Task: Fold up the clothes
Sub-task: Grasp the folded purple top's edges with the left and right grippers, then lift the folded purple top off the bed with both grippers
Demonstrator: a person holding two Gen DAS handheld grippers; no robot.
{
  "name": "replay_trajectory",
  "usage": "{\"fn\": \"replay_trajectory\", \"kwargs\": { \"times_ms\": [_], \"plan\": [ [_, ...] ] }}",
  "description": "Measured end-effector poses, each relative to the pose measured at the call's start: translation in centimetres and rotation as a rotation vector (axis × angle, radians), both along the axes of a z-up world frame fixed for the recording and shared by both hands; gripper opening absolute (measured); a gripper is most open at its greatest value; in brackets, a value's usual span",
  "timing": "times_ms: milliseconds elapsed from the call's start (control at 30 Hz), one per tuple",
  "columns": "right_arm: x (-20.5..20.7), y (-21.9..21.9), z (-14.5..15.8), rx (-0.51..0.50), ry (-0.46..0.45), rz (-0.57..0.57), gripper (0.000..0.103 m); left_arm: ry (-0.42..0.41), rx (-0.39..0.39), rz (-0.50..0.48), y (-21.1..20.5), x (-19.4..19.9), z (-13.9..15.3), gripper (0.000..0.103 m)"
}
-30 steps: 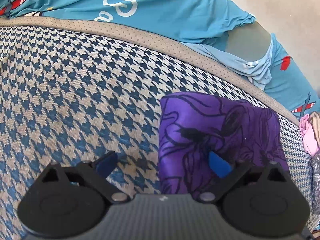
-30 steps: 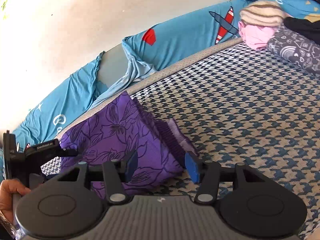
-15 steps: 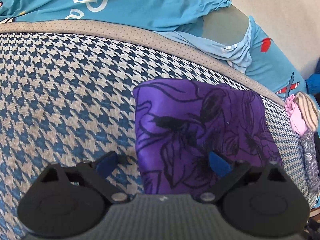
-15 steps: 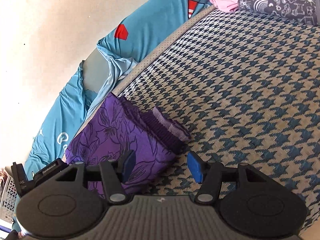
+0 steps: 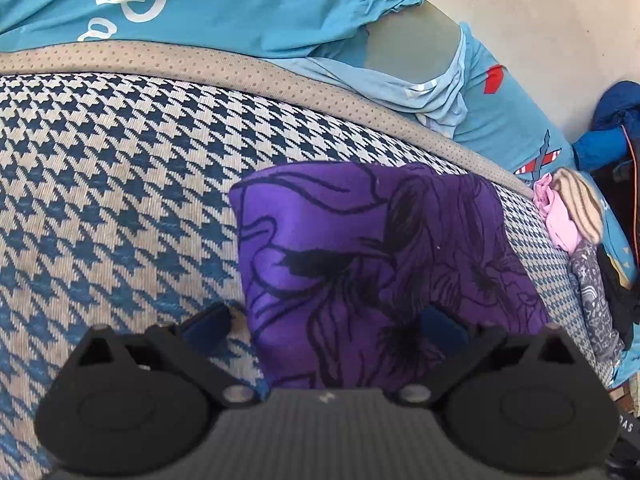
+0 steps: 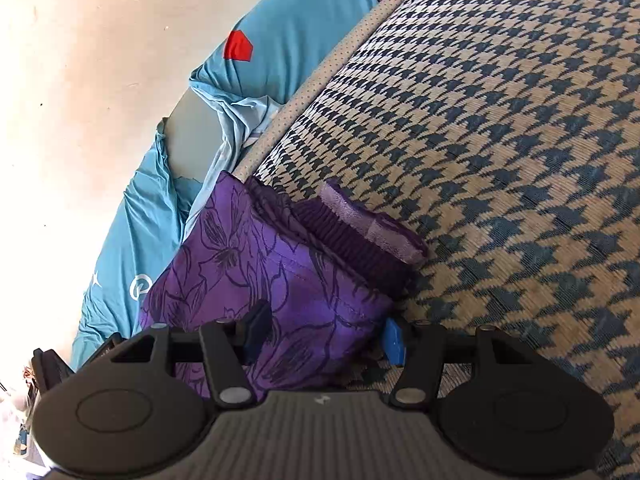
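The folded purple floral garment (image 5: pixel 372 264) sits near the bed's far edge, both the left hand-held gripper (image 5: pixel 324 324) and right hand-held gripper (image 6: pixel 324 332) spread wide and straddling its near end, long axis running away from them.

Partly hidden, partly cropped

Near edge of purple folded garment (image 5: pixel 360 264) covered by gripper bodies; clothes pile (image 5: pixel 580 232) cut off at frame's right edge.

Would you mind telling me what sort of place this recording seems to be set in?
Probably a bedroom at home: a houndstooth mattress lies against a plain wall, a blue printed bedsheet is bunched along its edge, and a folded purple garment sits near a small pile of clothes.
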State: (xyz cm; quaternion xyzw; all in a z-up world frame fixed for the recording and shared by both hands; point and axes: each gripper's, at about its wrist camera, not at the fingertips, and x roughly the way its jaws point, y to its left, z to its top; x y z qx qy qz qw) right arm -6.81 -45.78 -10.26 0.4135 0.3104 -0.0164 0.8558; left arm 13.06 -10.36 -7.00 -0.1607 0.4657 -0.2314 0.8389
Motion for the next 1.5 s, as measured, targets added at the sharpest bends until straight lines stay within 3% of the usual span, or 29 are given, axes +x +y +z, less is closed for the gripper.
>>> {"fn": "replay_trajectory", "kwargs": {
  "times_ms": [133,233,300,367,433,533,667,1033,1500],
  "plan": [
    [1.7,0.8,-0.2,-0.032,-0.024,0.028,0.058,0.008,-0.067,-0.033,-0.5,0.9,-0.1,0.098],
    [3.4,1.2,-0.7,-0.016,-0.057,0.059,0.058,-0.010,-0.049,-0.037,-1.3,1.1,-0.2,0.096],
    [4.3,1.7,-1.0,-0.020,-0.071,0.076,0.053,-0.040,-0.006,-0.042,-1.9,0.8,0.0,0.089],
    [4.9,2.2,-1.2,-0.025,-0.078,0.088,0.043,-0.071,0.033,-0.047,-2.4,0.3,0.2,0.072],
    [5.2,2.6,-1.3,-0.017,-0.080,0.093,0.032,-0.081,0.030,-0.042,-2.2,0.0,0.3,0.062],
    [5.2,3.0,-0.9,-0.021,-0.087,0.101,0.027,-0.081,0.000,-0.014,-1.5,-0.3,0.5,0.049],
    [4.8,4.0,0.7,-0.104,-0.125,0.125,0.025,-0.160,0.068,-0.016,-2.2,-1.7,1.9,0.038],
    [3.8,9.1,5.7,-0.321,-0.282,0.230,0.024,-0.388,0.272,0.054,-1.5,-6.8,7.1,0.034],
    [1.0,19.0,7.7,-0.409,-0.403,0.455,0.024,-0.395,0.382,0.284,6.3,-14.6,9.2,0.034]
  ]
}}
